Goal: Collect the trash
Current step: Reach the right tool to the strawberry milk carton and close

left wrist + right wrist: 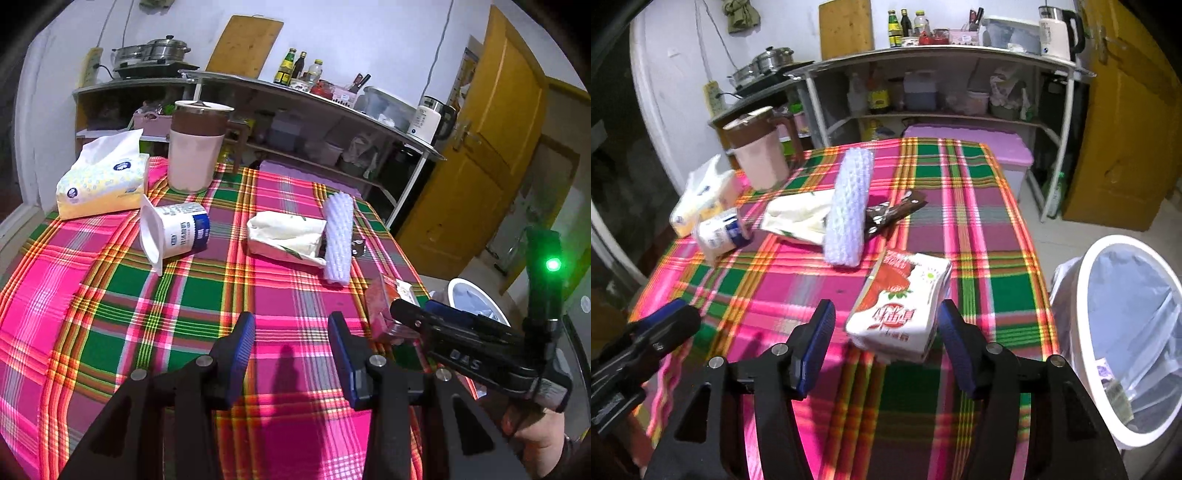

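A red-and-white strawberry milk carton (pixel 901 306) lies on the plaid tablecloth (pixel 979 236), between the spread fingers of my open right gripper (pixel 884 343), not clamped. Other trash lies farther back: a tipped yogurt cup (pixel 173 230), a cream wrapper (pixel 286 238), a white foam net sleeve (pixel 338 236) and a brown wrapper (pixel 892 214). My left gripper (pixel 291 347) is open and empty above the cloth. In the left wrist view the right gripper (pixel 421 314) sits at the carton (pixel 382 306).
A white bin with a clear liner (pixel 1126 332) stands on the floor right of the table. A tissue pack (pixel 101 175) and a pink-and-brown jug (pixel 195 147) stand at the far left. A metal shelf rack (pixel 942 66) and a yellow door (pixel 1126 129) lie behind.
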Available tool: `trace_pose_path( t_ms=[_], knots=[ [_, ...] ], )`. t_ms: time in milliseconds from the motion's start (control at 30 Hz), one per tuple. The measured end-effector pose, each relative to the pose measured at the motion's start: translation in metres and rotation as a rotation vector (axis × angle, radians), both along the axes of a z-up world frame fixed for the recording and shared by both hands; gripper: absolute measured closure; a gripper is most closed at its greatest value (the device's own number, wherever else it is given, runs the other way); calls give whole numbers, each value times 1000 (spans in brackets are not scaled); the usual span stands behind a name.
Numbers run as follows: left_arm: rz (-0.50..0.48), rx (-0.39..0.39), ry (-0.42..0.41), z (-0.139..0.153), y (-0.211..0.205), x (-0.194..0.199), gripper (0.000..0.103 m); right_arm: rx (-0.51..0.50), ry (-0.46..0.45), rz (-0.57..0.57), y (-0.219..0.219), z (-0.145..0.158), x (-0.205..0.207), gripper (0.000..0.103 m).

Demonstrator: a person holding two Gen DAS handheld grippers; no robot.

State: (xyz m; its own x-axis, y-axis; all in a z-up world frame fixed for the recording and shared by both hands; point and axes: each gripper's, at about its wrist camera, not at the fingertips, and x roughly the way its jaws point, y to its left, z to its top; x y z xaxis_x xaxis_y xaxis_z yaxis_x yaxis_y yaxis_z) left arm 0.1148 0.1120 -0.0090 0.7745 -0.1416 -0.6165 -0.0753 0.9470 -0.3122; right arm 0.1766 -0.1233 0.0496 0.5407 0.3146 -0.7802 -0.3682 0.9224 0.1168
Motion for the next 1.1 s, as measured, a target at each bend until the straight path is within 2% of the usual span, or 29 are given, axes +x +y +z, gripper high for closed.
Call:
trace_pose_path(
  t_ms=[67, 167, 333, 433, 500, 567, 900, 1100],
  knots=[
    [-1, -3, 1, -1, 2, 1, 62, -20, -3, -26, 3, -4, 5, 44],
    [-9, -4, 6, -3, 2, 5, 62, -46, 0, -36, 6, -10, 9, 39],
    [-24, -8, 11, -5, -1, 13, 62, -67, 14, -23, 9, -15, 10, 38],
    [-31, -7, 15, -6, -4, 17, 62, -68, 46, -53, 3, -20, 14, 38],
    [-34, -5, 19, -7, -5, 20, 62, -47, 65, -64, -3, -21, 17, 39],
    [-37, -2, 23, -8, -6, 24, 62, -29, 64, -68, -9, -20, 18, 47],
    [-68, -1, 42, -8, -22, 54, 62, 40, 31, -49, -35, -9, 14, 47],
    [-93, 13, 54, -9, -40, 86, 62, 94, 9, -24, -51, 1, 9, 47]
  ],
)
